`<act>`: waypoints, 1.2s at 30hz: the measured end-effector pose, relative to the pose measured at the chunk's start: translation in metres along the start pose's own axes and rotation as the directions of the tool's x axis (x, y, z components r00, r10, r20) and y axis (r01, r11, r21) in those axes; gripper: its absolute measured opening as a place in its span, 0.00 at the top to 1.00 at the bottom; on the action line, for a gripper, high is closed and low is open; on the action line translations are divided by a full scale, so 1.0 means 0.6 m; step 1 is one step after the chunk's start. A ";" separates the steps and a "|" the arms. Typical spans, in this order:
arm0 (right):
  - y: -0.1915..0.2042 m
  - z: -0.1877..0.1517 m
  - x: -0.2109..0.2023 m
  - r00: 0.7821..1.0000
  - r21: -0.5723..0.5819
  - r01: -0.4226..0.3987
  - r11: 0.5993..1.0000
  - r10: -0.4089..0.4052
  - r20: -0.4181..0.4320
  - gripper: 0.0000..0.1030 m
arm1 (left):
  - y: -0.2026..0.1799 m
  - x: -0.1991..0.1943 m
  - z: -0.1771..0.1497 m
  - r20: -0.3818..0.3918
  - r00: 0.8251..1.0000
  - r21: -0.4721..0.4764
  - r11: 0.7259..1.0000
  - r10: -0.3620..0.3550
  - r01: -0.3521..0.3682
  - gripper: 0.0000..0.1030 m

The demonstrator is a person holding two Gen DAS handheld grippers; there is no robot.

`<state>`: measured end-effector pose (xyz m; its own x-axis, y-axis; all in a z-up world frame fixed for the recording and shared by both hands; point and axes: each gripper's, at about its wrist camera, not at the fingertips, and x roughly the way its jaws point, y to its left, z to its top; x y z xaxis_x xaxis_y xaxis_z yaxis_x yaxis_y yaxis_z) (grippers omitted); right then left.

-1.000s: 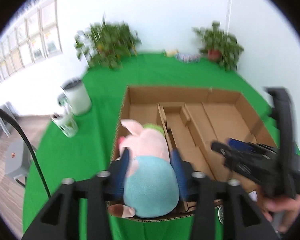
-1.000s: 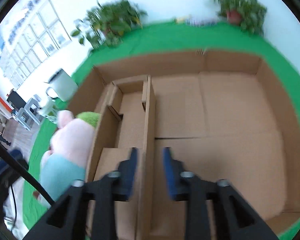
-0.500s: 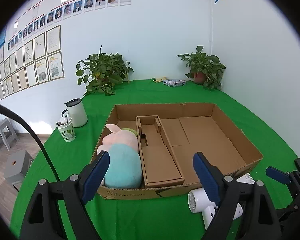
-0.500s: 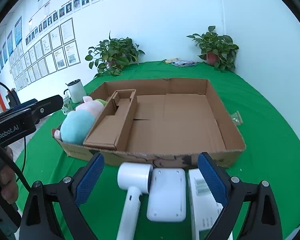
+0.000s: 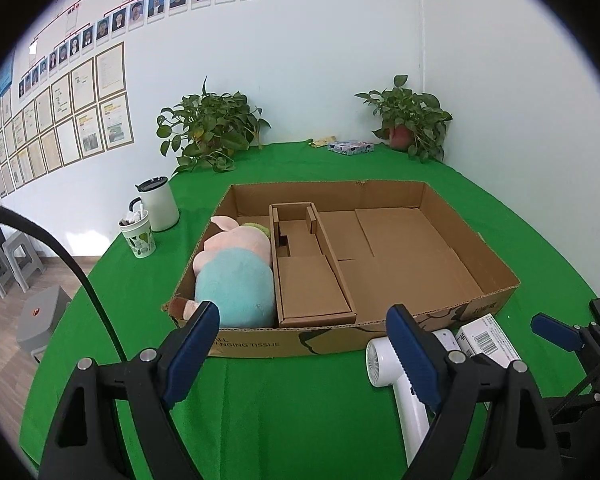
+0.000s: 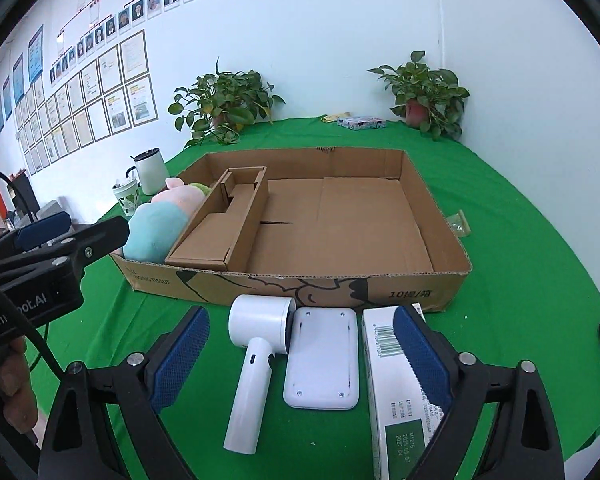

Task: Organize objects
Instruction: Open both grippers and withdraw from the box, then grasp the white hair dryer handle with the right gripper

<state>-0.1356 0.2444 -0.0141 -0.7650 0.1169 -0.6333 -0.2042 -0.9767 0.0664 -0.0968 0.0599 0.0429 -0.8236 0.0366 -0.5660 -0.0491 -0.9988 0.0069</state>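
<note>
A shallow cardboard box (image 5: 476, 276) (image 6: 440, 240) sits on the green table. A pink and teal plush pig (image 5: 236, 276) (image 6: 160, 220) lies in its left compartment, beside a cardboard insert (image 5: 308, 272). In front of the box lie a white hair dryer (image 6: 256, 344) (image 5: 404, 396), a white flat case (image 6: 322, 360) and a white carton with a barcode (image 6: 396, 396) (image 5: 488, 338). My left gripper (image 5: 308, 352) is open and empty, held before the box. My right gripper (image 6: 300, 364) is open and empty above the dryer and case.
A white kettle (image 5: 158, 204) and a patterned cup (image 5: 138, 236) stand left of the box. Two potted plants (image 5: 208, 136) (image 5: 410, 120) and a small pack (image 5: 350, 147) are at the back. A small packet (image 6: 458, 222) lies right of the box.
My left gripper let go of the plush pig and opened; both grippers pulled back out of the box to its front side and opened wide.
</note>
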 end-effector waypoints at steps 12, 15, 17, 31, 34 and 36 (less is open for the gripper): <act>-0.006 -0.002 0.008 1.000 -0.001 0.005 1.000 -0.005 -0.031 0.16 | -0.010 0.005 -0.006 -0.017 1.000 0.017 1.000 0.010 -0.010 0.17; -0.005 -0.004 0.013 0.999 -0.009 -0.012 1.000 0.012 -0.045 0.23 | -0.008 0.010 -0.010 -0.027 1.000 0.012 1.000 0.013 -0.013 0.17; -0.004 -0.005 0.017 0.999 -0.011 -0.007 1.000 0.006 -0.051 0.24 | -0.008 0.012 -0.010 -0.034 0.999 0.008 1.000 0.010 -0.010 0.17; -0.003 -0.011 0.032 0.997 -0.014 0.016 1.000 -0.017 -0.077 0.40 | -0.006 0.021 -0.016 -0.056 0.998 0.002 1.000 0.004 -0.004 0.17; -0.003 -0.011 0.035 0.997 -0.020 0.029 0.999 -0.031 -0.074 0.30 | -0.005 0.020 -0.019 -0.059 0.998 -0.007 1.000 -0.019 0.019 0.17; -0.004 -0.013 0.036 0.997 -0.016 0.018 1.000 -0.019 -0.079 0.26 | -0.005 0.022 -0.017 -0.065 0.997 -0.014 0.999 -0.032 0.031 0.17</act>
<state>-0.1469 0.2479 -0.0342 -0.7099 0.1212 -0.6938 -0.2082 -0.9772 0.0423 -0.1016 0.0630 0.0268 -0.7833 0.0665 -0.6181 -0.0668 -0.9975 -0.0227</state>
